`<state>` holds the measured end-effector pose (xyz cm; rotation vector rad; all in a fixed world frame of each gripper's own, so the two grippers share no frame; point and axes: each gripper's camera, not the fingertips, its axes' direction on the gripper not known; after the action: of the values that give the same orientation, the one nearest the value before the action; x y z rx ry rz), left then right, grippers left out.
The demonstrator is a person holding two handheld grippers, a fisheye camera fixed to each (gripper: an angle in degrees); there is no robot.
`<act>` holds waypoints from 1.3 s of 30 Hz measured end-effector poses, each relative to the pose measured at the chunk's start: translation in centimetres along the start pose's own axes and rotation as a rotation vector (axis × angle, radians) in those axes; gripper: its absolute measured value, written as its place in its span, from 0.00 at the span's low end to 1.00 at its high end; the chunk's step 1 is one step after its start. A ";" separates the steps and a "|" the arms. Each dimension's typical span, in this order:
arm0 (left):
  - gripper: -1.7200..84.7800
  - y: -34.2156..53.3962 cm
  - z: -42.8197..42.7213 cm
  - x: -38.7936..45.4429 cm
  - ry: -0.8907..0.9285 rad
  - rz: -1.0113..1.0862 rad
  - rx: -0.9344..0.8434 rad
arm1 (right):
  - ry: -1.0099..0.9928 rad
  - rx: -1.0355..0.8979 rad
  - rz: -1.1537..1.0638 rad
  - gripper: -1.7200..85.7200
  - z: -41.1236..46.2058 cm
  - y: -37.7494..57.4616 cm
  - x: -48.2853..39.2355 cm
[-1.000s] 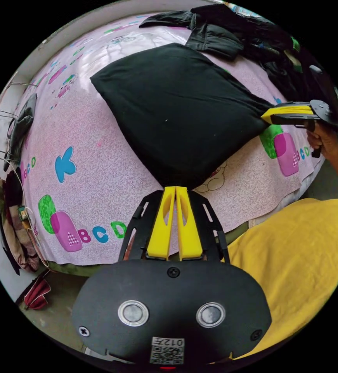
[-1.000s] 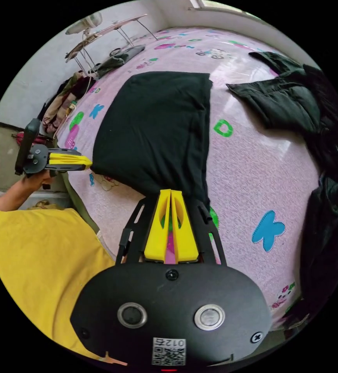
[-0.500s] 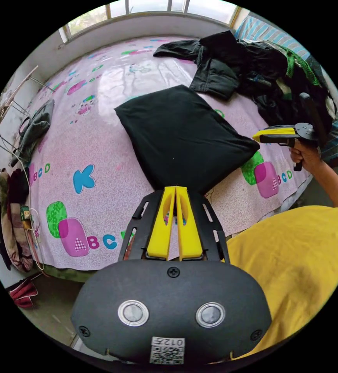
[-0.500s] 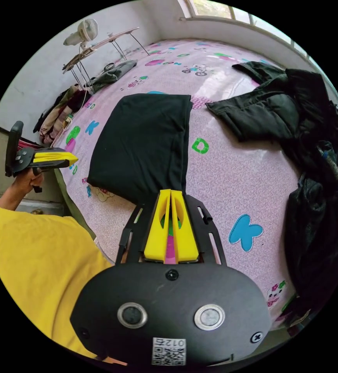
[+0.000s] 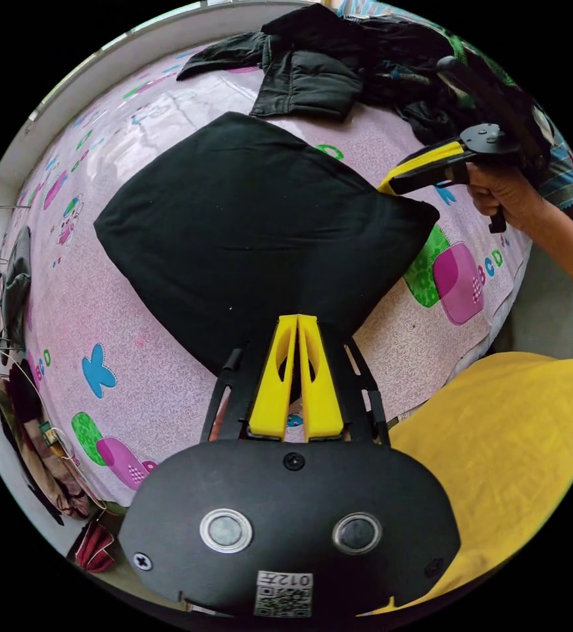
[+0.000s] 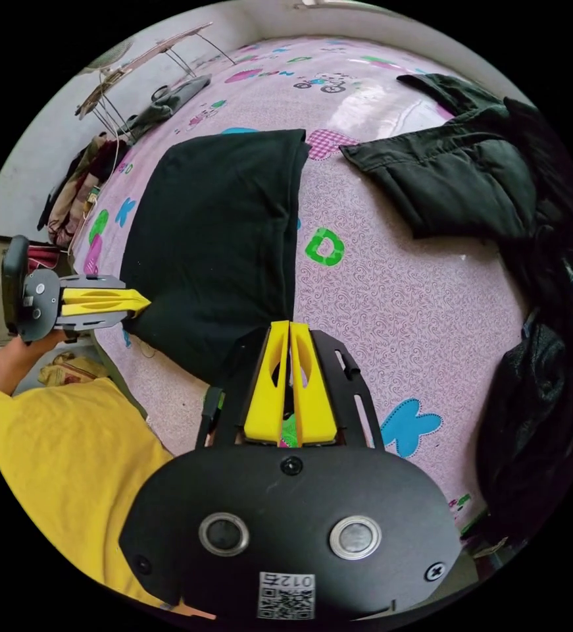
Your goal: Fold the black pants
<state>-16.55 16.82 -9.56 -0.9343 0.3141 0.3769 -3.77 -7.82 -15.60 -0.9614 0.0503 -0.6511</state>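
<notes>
On the bed (image 5: 168, 368), over its pink patterned sheet, the black pants (image 5: 253, 224) are lying as one flat, folded rectangle, near the edge where the person in the yellow shirt (image 5: 516, 447) is standing. Two grippers are working here, one in each hand. The left gripper (image 5: 297, 320) is sitting at the near corner of the pants with its jaws pressed together; whether a bit of cloth is being pinched between the tips I cannot tell. The right gripper (image 6: 289, 326) is showing its jaws pressed together too, and in the left gripper view its tips are resting at the adjacent corner, touching or just over the fabric edge; a grip there is not clear either. Holding one corner each along the same near edge looks like preparation for lifting that edge evenly, so another fold can go over without skewing. Beyond the pants, a heap of dark clothes (image 6: 470, 178) is waiting, kept apart from the folding area, with one dark jacket spread out in front.
</notes>
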 end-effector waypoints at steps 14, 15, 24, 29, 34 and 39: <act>0.02 -1.9 0.9 0.1 -0.004 0.021 -0.028 | -0.029 0.056 0.023 0.04 -1.4 -2.3 -0.6; 0.02 -2.1 1.0 0.2 -0.006 0.023 -0.031 | -0.007 0.030 0.018 0.05 -0.9 -2.6 -0.8; 0.02 -2.6 1.5 0.3 -0.021 0.029 -0.024 | 0.051 -0.025 -0.159 0.02 0.1 -4.3 -1.3; 0.02 -2.8 2.0 0.0 -0.007 0.029 -0.025 | 0.109 -0.033 -0.157 0.02 0.4 -4.9 -1.3; 0.02 -2.8 2.4 -0.1 -0.012 0.023 -0.015 | 0.034 0.045 -0.014 0.02 -1.8 -3.9 0.8; 0.02 -2.9 2.9 -0.3 -0.007 0.019 -0.014 | -0.053 0.067 -0.077 0.02 -1.3 -2.7 -1.7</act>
<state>-15.27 17.59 -5.79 -0.9437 0.3147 0.4005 -6.90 -9.01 -14.69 -0.9189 -0.0556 -0.6931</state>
